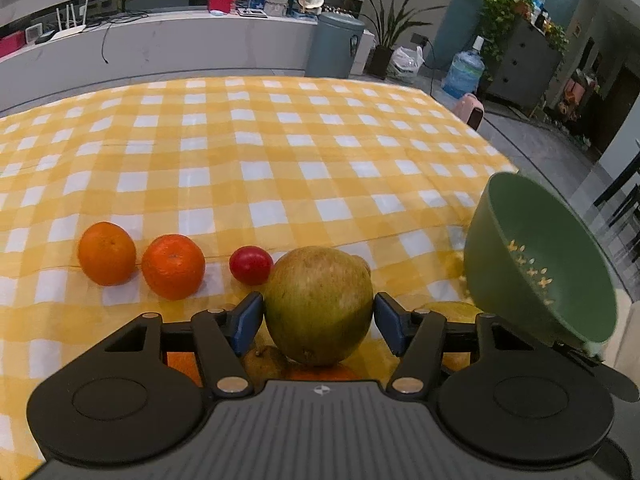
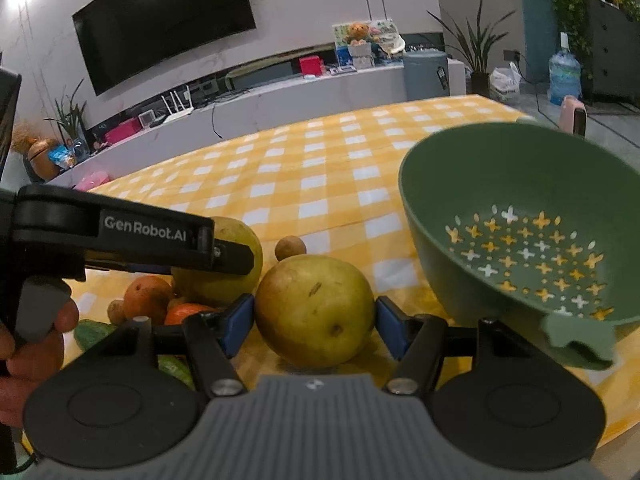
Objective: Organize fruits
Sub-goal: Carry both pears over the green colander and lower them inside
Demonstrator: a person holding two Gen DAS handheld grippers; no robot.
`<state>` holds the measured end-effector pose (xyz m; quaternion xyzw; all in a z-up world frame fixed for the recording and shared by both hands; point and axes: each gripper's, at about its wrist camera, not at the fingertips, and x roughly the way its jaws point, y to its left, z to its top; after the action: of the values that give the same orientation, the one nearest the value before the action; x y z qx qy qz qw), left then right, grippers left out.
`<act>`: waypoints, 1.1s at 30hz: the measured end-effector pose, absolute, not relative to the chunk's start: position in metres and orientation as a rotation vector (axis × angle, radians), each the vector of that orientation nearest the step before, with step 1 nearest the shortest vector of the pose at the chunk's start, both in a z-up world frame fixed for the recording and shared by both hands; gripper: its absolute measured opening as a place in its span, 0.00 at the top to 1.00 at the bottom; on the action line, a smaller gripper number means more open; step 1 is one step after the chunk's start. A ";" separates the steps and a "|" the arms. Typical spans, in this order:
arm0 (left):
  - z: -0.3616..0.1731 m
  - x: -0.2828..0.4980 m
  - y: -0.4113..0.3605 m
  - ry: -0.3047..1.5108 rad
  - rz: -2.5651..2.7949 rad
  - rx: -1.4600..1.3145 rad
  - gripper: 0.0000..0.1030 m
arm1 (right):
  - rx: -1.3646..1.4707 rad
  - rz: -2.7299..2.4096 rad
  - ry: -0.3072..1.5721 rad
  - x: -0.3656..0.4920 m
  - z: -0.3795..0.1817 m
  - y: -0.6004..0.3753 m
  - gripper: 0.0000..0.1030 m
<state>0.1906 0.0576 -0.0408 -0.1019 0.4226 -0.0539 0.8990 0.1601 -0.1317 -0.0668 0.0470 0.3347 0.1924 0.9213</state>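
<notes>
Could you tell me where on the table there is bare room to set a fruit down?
The far tablecloth beyond the oranges and tomato is bare. The colander is empty too. The near edge is crowded: loose produce sits around both pears.

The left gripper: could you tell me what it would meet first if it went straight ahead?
The left gripper already has a green pear between its fingers; beyond that, probably the small red fruit, though depth is unclear.

I am seeing fruit lying half hidden beneath my left gripper; its kind is not showing.
</notes>
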 end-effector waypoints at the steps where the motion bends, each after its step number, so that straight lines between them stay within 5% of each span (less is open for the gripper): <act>1: -0.037 0.188 0.057 0.872 -0.109 -0.213 0.33 | 0.092 0.400 0.683 0.158 -0.064 -0.133 0.39; 24: 0.036 0.161 0.003 0.729 -0.197 -0.228 0.34 | 0.056 0.385 0.560 0.151 0.018 -0.212 0.39; 33: 0.016 0.209 -0.060 0.811 -0.330 -0.217 0.35 | 0.011 0.350 0.659 0.192 0.015 -0.248 0.39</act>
<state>0.2091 -0.0596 0.0160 -0.1047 0.3918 -0.1594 0.9001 0.1920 -0.2485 0.0148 0.0052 0.3221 0.1709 0.9311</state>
